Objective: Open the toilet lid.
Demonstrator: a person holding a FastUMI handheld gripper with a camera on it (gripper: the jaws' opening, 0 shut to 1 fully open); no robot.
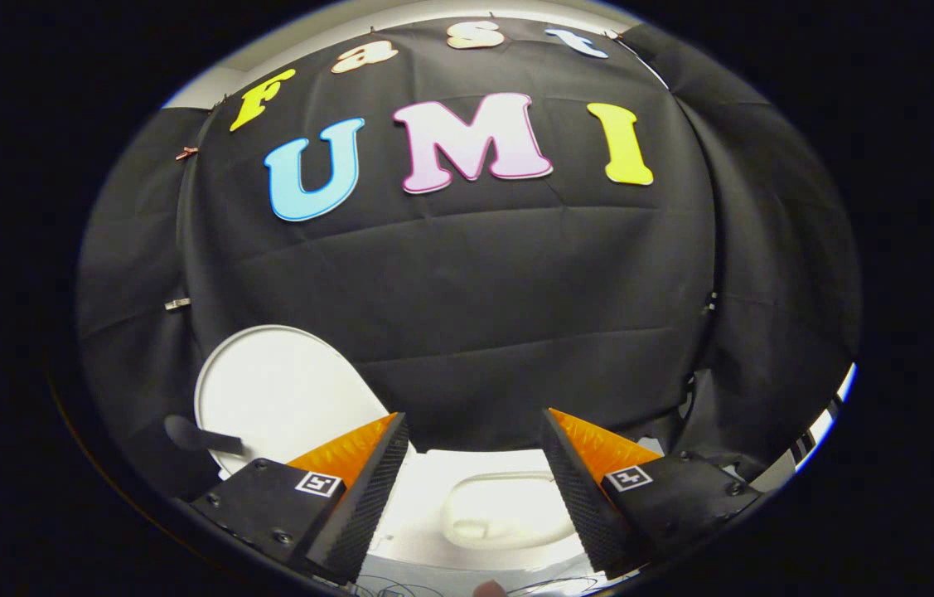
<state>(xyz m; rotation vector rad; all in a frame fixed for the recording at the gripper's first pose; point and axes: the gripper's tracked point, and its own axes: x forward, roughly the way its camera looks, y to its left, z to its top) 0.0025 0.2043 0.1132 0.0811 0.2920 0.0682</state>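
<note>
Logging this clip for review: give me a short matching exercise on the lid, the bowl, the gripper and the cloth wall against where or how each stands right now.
Things:
1. toilet lid
2. toilet bowl
3. gripper
4. black cloth wall

States:
A. open, fingers apart, holding nothing
B. hangs behind everything
C. raised, standing up beyond the left finger
D. low between the two fingers, uncovered

Pairs: 1-C, 2-D, 3-A, 4-B
</note>
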